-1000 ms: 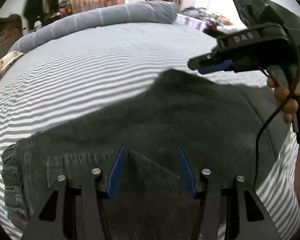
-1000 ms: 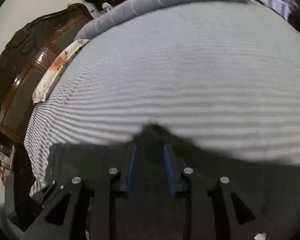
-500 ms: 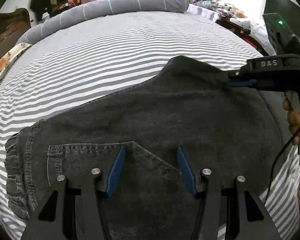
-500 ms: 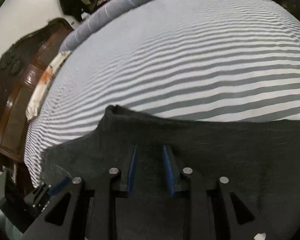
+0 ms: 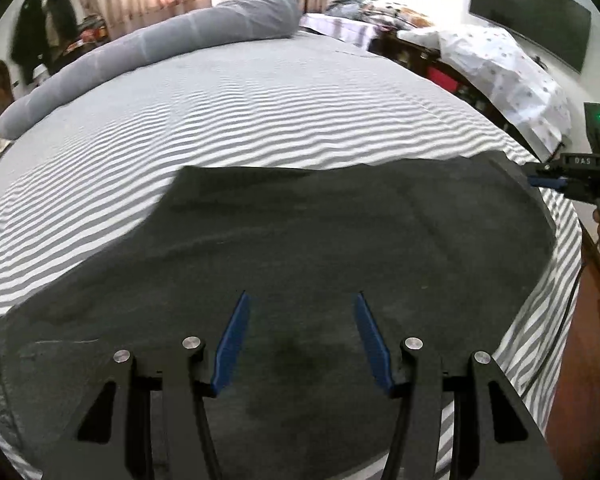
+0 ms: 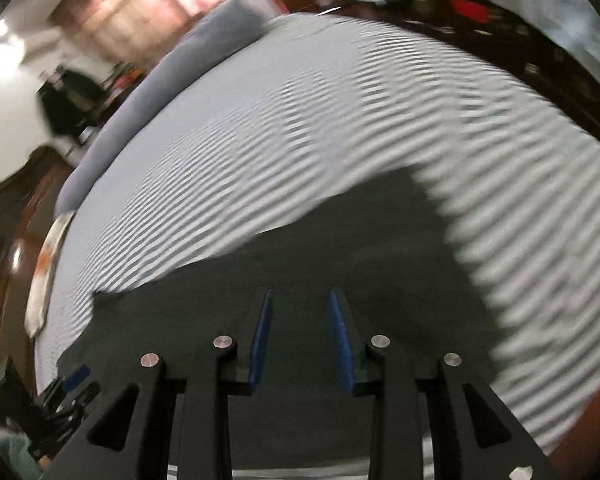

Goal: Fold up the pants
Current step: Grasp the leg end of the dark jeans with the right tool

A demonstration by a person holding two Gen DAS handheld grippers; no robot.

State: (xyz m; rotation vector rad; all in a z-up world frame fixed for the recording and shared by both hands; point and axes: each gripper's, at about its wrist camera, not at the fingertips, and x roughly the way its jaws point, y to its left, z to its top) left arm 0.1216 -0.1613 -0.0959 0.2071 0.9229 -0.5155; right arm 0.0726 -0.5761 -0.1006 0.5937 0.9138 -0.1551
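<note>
Dark grey pants (image 5: 300,240) lie spread flat across the striped bed sheet (image 5: 260,112), waistband at the lower left. My left gripper (image 5: 300,296) hovers over the seat area with its blue pads wide apart and nothing between them. At the far right of the left wrist view, my right gripper (image 5: 540,180) sits at the pants' leg end, held by a hand. In its own blurred view the right gripper (image 6: 300,293) is above the pants (image 6: 340,260). Its jaws are opening, narrowly apart, with only flat cloth below. The left gripper (image 6: 74,376) shows at the lower left.
A long grey bolster (image 5: 180,48) runs along the far side of the bed. Dark furniture draped in white cloth (image 5: 500,68) stands past the right edge, under a wall screen (image 5: 532,20). A wooden headboard (image 6: 4,260) stands at the left.
The right gripper has swept rightward along the pants to the leg end and rolled. The left gripper has slid right, past the back pocket. The raised cloth now lies flat.
</note>
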